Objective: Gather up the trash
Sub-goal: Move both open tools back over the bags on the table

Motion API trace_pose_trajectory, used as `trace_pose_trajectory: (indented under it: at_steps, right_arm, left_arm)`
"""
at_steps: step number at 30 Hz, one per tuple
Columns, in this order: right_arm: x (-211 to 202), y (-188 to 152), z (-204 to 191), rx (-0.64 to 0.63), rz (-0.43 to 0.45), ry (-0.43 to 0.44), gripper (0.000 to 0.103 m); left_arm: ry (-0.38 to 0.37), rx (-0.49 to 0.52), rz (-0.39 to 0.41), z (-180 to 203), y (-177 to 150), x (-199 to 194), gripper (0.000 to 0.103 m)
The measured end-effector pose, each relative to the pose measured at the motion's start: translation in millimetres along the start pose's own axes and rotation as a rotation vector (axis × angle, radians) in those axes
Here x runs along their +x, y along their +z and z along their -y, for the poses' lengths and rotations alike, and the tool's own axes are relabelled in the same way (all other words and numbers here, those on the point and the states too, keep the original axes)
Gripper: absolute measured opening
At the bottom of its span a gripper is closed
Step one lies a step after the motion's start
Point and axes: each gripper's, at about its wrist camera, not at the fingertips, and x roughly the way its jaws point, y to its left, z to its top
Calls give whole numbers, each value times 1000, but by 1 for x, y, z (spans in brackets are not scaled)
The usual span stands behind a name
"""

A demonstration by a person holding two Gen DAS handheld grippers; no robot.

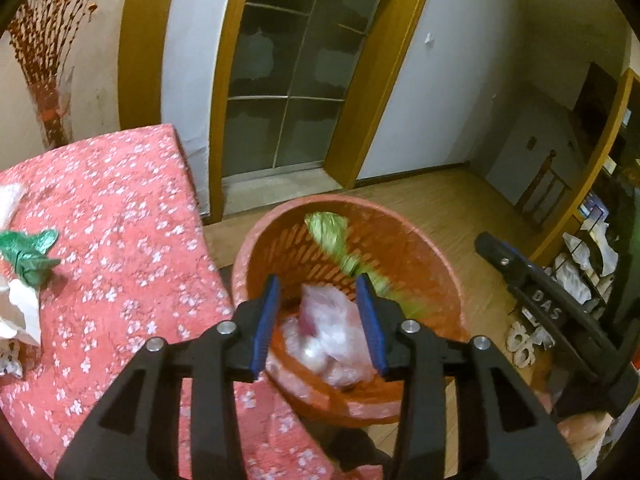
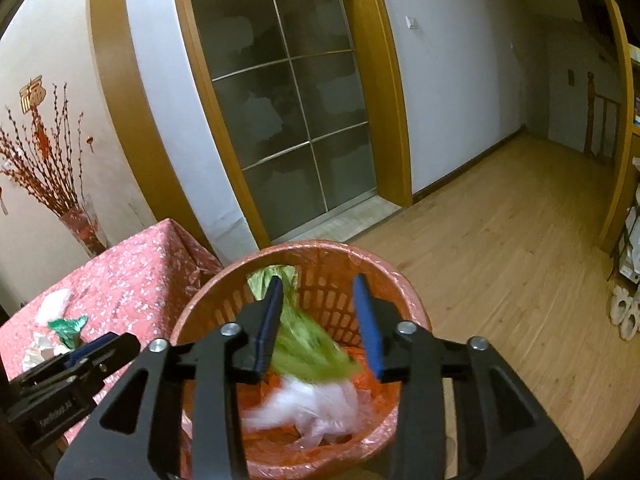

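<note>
Orange basket (image 2: 404, 312) is seen beside the table's (image 1: 120, 208) right edge, holding a green bag (image 2: 308, 348) and clear plastic (image 2: 312, 404). Both the left gripper (image 1: 322, 320) and right gripper (image 2: 320, 320) are held above it, jaws apart, empty. Another green wrapper (image 1: 30, 256) lies near the table's left edge.

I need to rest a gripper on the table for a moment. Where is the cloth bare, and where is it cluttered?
The pink floral table is bare across its middle and far corner, from the green wrapper over to the edge beside the orange basket. Its left edge is crowded: green wrapper and crumpled white paper. The basket already holds bags.
</note>
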Motion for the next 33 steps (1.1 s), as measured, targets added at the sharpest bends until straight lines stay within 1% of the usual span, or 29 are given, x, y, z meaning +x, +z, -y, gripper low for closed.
trace_pose_trajectory:
  at_steps: [4,7,8,9,15,19,23,26,28,30,33]
  right_arm:
    - [-4,-5,-6,-32,10,-7,54]
    - [-6,-8,-11,-47,12,5,59]
    - [-7,-8,-13,-51,12,11,63]
    - [-8,-9,-17,-58,14,19,64]
    - [-11,-15,-46,-115,2,75,64]
    - [-11,-20,-70,-154,-12,120,64]
    - [-12,-29,-96,-199,-26,160,64]
    - [-11,-35,-112,-230,-38,184,64]
    - [-11,-38,-120,-247,-46,197,64]
    - [-10,-41,-126,-258,-55,205,64]
    - [-9,-45,-132,-270,-67,208,64]
  left_arm:
    - [44,-3,14,-12,-6,-10,53]
    - [102,6,40,-23,-11,-26,61]
    - [116,4,48,-27,-13,-31,64]
    - [128,2,54,-30,-14,-36,64]
    - [232,-41,112,-73,-24,-78,67]
    - [306,-78,150,-105,-26,-104,72]
    - [379,-139,168,-143,-29,-126,72]
    - [425,-173,164,-169,-28,-133,74]
    - [450,-191,141,-187,-26,-131,76]
    - [446,-212,113,-201,-24,-127,76]
    - [431,-232,49,-218,-23,-108,76]
